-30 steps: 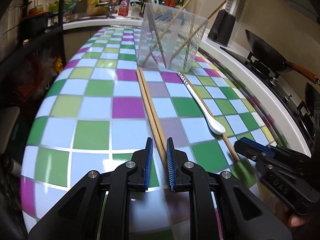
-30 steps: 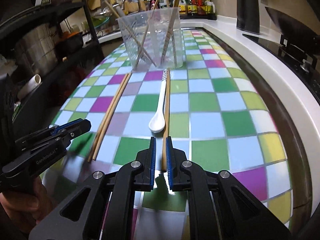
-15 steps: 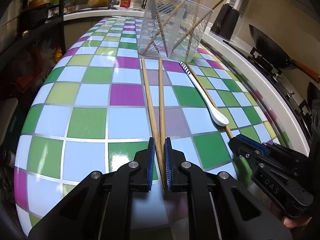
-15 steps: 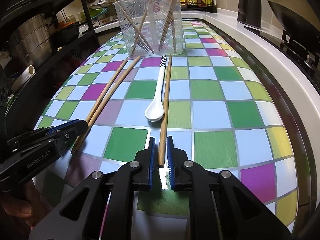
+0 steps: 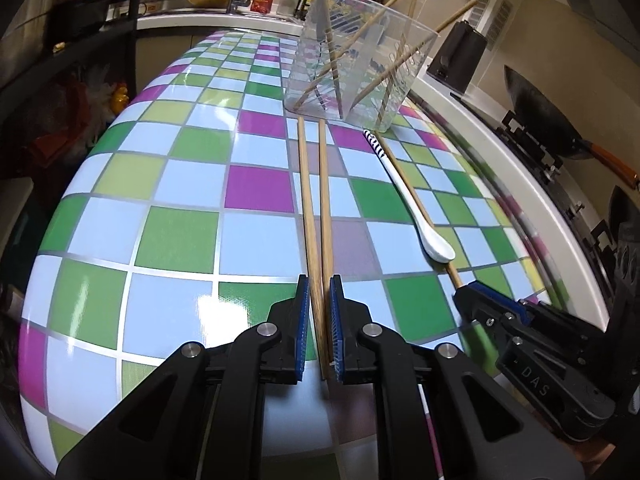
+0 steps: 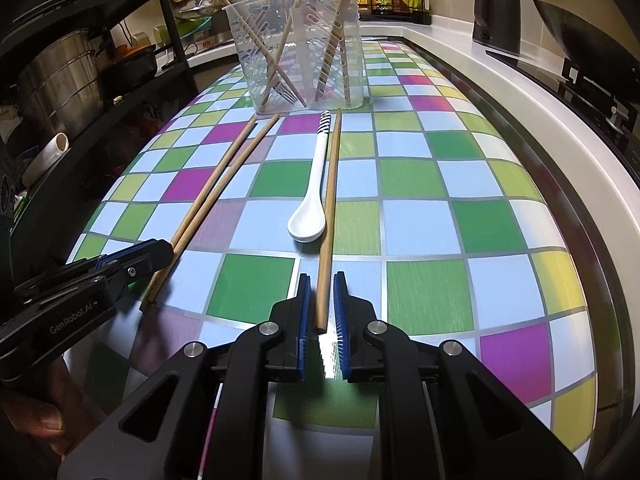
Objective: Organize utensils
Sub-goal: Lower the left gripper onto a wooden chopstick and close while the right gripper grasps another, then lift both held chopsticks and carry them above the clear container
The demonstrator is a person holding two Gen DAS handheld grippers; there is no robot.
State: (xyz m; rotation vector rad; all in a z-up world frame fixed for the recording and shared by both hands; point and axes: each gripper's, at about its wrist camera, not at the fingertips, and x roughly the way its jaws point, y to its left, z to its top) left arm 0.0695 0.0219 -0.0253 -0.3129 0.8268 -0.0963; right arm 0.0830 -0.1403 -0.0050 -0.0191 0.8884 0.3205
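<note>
A clear plastic container [image 5: 356, 52] [image 6: 296, 48] stands at the far end of the checkered tabletop [image 5: 180, 240] with several chopsticks and a fork leaning in it. In front of it lie a pair of wooden chopsticks [image 5: 324, 200] [image 6: 225, 193], a white spoon [image 5: 404, 196] [image 6: 316, 184] with a striped handle, and a single chopstick [image 5: 454, 274] [image 6: 330, 208] beside the spoon. My left gripper [image 5: 319, 280] [image 6: 160, 250] is shut on the near ends of the pair. My right gripper [image 6: 321, 276] [image 5: 466, 292] straddles the single chopstick's near end, jaws nearly shut, with a thin gap on each side.
A white counter runs along the table's right edge, with a stove, a wok [image 5: 536, 120] and a black appliance [image 6: 496, 4]. A dark shelf with a steel pot [image 6: 60, 76] stands to the left. A sink and bottles sit beyond the container.
The left jaws have closed in on the pair of chopsticks, whose far ends have splayed apart and now point straight at the container. The right gripper has kept its place around the single chopstick.
</note>
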